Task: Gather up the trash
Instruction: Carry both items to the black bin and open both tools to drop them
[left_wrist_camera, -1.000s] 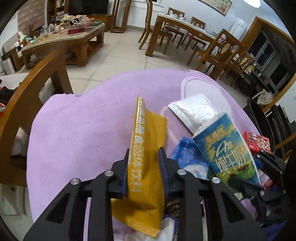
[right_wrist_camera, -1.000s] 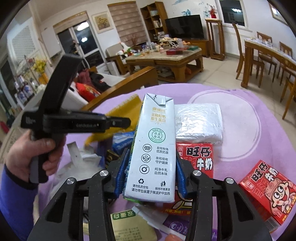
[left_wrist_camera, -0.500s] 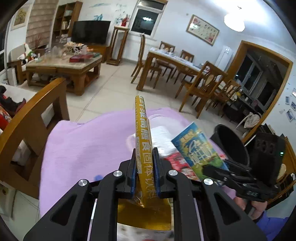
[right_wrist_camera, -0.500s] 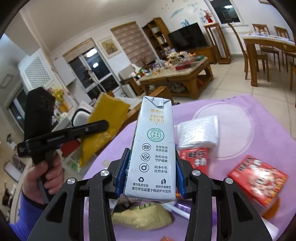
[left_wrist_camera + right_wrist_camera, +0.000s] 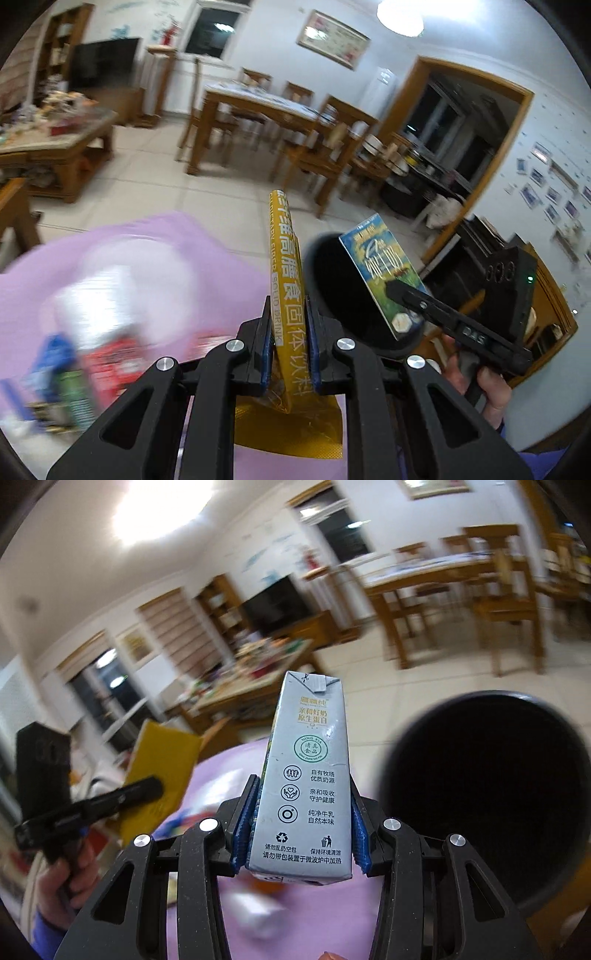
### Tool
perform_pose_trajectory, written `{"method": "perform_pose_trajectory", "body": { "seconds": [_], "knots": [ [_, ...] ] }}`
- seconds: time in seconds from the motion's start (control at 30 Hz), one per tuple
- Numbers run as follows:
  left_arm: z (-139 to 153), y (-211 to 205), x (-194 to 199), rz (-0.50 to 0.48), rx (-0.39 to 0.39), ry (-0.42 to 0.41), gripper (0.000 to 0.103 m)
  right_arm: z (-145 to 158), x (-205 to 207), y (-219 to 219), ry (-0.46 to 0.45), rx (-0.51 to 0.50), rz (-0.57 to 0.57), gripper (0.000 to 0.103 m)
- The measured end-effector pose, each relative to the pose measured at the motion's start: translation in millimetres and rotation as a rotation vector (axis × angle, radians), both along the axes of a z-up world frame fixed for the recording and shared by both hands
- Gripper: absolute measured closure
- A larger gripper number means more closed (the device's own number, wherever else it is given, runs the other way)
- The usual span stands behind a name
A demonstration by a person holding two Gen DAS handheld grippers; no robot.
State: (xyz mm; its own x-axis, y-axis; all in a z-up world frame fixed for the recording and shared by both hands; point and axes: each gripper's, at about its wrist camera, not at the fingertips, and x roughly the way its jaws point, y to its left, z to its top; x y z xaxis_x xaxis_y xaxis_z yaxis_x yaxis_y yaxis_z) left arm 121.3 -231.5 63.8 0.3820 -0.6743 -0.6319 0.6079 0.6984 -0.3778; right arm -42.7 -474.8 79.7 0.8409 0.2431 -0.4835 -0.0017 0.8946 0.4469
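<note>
At centre frame in the right wrist view: milk carton (image 5: 306, 775) pinched upright by right gripper (image 5: 301, 827), now lifted off purple cloth (image 5: 325, 915) and brought beside black bin (image 5: 491, 812) at right. Likewise yellow sachet (image 5: 288, 295), clamped in left gripper (image 5: 289, 343), now raised off the cloth. Both pieces probably ready for dropping; blurred litter (image 5: 74, 369) remains lower left.

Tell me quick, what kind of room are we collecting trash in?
Looks like a home's open living and dining room. A wooden dining table with chairs stands on the tiled floor, a television sits by the far wall, and a cluttered coffee table stands nearer.
</note>
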Motion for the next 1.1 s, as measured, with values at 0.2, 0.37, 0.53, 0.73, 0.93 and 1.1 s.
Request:
{"method": "perform_pose_trajectory", "body": {
  "seconds": [0.2,0.37,0.53,0.73,0.93,1.1],
  "knots": [
    [-36.1,-93.5,10.3,-0.095,-0.006,0.098,0.087,-50.9,-13.6,-80.6,0.084,-0.017,-0.143,0.059],
    [-62.8,-143.6,12.0,-0.138,0.033,0.132,0.087,-83.6,-11.4,-105.6,0.128,-0.021,-0.177,0.059],
    [-88.2,-171.3,14.9,-0.138,0.086,0.171,0.087,-107.4,-4.8,-110.7,0.168,-0.044,-0.177,0.059],
    [-103.4,-178.2,13.9,-0.122,0.125,0.172,0.086,-103.8,7.3,-98.9,0.167,-0.095,-0.167,0.059],
    [-101.6,-185.6,7.9,-0.109,0.158,0.159,0.067,-91.8,16.6,-90.6,0.167,-0.105,-0.155,0.053],
    [-84.9,-170.9,-7.5,-0.076,0.146,0.086,0.036,-79.0,13.3,-86.8,0.156,-0.102,-0.158,0.042]
  ]
}}
